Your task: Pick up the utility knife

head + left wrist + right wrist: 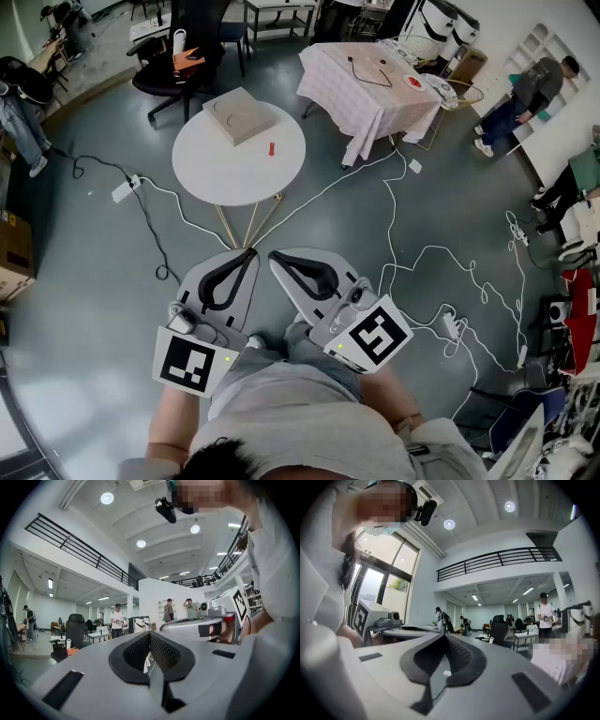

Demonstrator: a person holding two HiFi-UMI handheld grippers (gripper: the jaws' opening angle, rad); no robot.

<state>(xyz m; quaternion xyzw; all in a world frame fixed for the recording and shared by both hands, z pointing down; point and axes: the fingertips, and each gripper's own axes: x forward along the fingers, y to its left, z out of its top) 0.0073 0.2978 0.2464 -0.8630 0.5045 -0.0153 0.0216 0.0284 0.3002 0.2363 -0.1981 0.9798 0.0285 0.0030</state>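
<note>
A small red utility knife [272,149] lies on the round white table [225,173], just right of a flat beige box [241,114]. Both grippers are held low near the person's body, well short of the table and pointing toward it. The left gripper [250,252] has its jaws together and nothing between them; its own view [150,633] looks out level across the room. The right gripper [273,255] is shut and empty too, its tips [442,634] meeting. Neither gripper view shows the knife.
White cables run across the grey floor from a power strip [125,190] and under the table. A cloth-covered table [370,84] stands at the back right, a black office chair [183,66] behind the round table. People [525,89] stand at the far right.
</note>
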